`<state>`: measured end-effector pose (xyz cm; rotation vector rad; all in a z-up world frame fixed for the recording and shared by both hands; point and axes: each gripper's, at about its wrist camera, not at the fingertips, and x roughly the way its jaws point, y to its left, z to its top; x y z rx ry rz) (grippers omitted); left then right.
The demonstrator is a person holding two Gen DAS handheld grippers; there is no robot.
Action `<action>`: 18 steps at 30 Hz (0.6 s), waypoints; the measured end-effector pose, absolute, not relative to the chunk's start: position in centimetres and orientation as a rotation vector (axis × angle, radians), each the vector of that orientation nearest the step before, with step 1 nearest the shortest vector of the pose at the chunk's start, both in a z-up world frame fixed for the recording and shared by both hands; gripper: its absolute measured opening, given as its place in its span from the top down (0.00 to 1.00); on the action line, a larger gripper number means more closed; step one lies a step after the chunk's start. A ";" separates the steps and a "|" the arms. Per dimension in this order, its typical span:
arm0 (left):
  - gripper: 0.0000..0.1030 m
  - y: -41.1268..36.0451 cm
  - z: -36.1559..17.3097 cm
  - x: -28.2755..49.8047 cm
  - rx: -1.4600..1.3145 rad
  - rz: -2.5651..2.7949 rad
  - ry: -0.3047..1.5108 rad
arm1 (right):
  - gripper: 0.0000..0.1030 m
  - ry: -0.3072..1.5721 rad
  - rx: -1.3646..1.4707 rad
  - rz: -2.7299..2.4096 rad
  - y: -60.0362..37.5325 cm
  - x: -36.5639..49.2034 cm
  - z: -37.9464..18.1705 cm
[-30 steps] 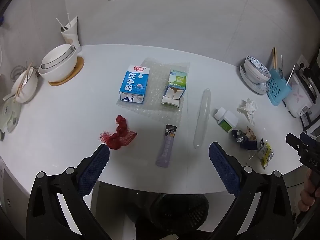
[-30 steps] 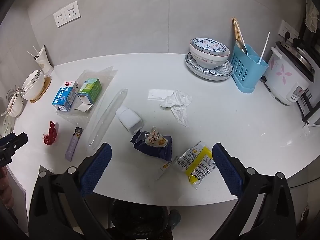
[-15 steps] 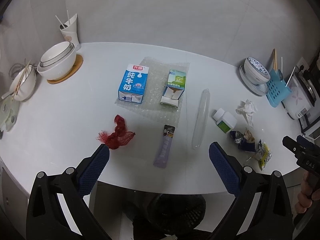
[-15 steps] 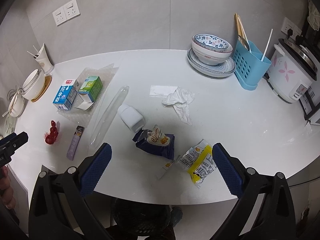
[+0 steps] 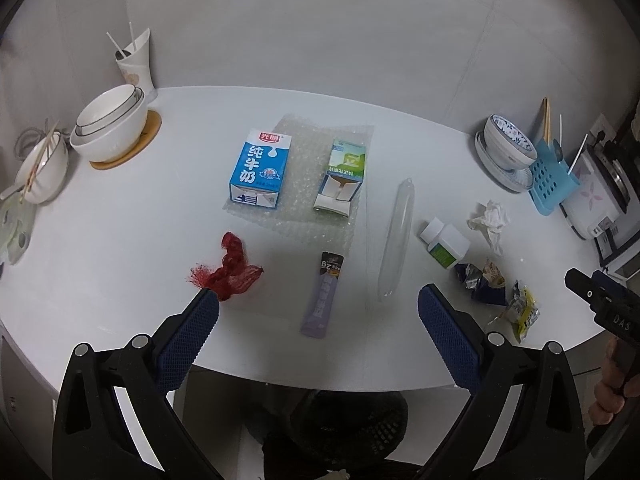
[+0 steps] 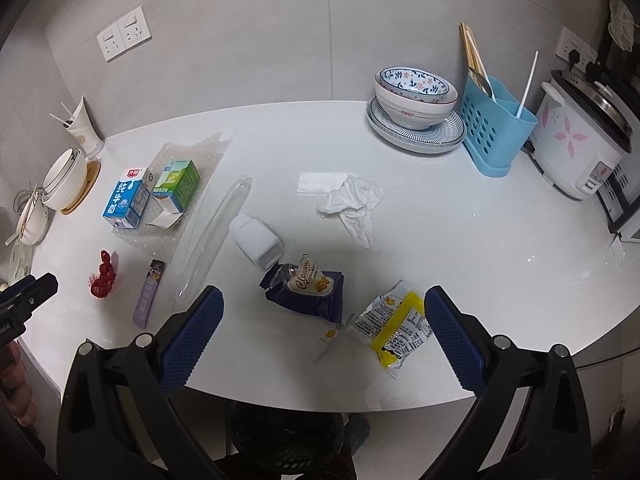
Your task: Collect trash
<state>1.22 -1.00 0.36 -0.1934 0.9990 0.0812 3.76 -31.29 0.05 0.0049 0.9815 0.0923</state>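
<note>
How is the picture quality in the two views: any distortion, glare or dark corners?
Left wrist view: strong fisheye bending, the white counter edge curves, corners go black, light is soft and even. Right wrist view: same bending and dark corners; a pale glare patch lies beside the crumpled tissue; the rice cooker near the edge looks stretched.

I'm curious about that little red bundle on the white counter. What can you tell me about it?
The red bundle looks like crumpled plastic mesh netting, twisted at the far end and frayed toward the near edge. It lies loose on the white counter, left of the purple sachet, touching nothing else. The left hand-held gripper hangs open just short of it.
</note>
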 end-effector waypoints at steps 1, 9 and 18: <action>0.06 -1.0 0.4 1.2 -0.196 0.079 1.000 | 0.06 0.980 0.003 0.092 -31.3 3.7 0.1; 0.06 -0.9 0.3 1.0 -0.197 0.081 1.004 | 0.06 0.980 0.002 0.093 -31.2 3.7 0.2; 0.06 -0.9 0.3 0.7 -0.194 0.083 1.005 | 0.06 0.974 0.002 0.110 -31.3 3.2 0.2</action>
